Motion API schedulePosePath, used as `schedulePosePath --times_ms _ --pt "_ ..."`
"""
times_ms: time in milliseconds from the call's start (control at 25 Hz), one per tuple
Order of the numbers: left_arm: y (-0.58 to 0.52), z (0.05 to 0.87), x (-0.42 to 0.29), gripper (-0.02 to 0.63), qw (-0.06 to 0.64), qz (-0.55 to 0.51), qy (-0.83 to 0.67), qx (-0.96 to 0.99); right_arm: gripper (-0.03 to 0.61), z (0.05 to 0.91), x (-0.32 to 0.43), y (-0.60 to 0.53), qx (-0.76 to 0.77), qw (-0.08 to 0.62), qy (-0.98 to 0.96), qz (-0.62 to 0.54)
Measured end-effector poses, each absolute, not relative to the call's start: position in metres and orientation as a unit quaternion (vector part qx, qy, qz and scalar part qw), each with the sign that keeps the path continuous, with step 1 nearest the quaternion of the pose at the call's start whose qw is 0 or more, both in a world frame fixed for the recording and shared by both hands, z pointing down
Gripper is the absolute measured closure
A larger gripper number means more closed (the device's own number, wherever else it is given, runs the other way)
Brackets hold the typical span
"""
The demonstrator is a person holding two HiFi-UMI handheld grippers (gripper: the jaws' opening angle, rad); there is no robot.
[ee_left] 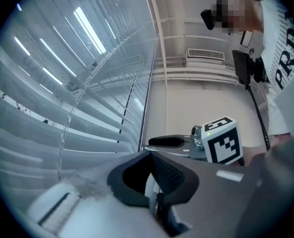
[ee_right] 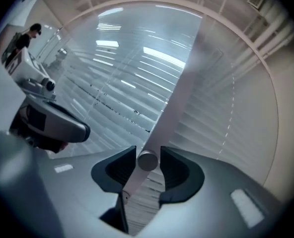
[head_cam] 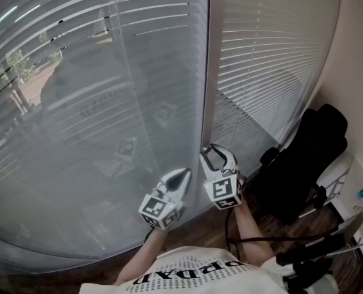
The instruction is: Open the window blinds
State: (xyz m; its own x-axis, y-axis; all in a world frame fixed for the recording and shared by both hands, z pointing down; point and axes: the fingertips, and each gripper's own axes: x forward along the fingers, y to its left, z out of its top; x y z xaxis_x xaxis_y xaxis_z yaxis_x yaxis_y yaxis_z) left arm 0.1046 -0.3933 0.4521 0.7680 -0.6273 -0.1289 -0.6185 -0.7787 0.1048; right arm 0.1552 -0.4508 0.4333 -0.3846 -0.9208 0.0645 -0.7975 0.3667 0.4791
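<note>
Left blind [head_cam: 95, 72] and right blind [head_cam: 273, 54] side by side, post [head_cam: 206, 72] between. Both claws low before the post: left claw [head_cam: 183, 174] just left of it, right claw [head_cam: 213, 153] close on its right, rod end [ee_right: 147, 161] between its jaws. Chair [head_cam: 304, 164] further right, by the wall [head_cam: 359, 72].
</note>
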Motion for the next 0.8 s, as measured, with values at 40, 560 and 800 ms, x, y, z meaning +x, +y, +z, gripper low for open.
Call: schedulePosePath --times_ms 40,560,800 --pt "-0.393 0.452 0.106 0.621 0.028 -0.079 -0.33 0.94 0.423 0.436 0.154 -0.453 0.53 0.182 -0.803 -0.205" --pt "-0.394 0.455 0.101 0.623 0.029 -0.078 -0.332 0.94 0.445 0.446 0.159 -0.46 0.537 0.171 -0.806 -0.18" --pt "-0.393 0.455 0.104 0.622 0.031 -0.074 -0.329 0.941 0.445 0.447 0.161 -0.46 0.543 0.132 -0.817 -0.142"
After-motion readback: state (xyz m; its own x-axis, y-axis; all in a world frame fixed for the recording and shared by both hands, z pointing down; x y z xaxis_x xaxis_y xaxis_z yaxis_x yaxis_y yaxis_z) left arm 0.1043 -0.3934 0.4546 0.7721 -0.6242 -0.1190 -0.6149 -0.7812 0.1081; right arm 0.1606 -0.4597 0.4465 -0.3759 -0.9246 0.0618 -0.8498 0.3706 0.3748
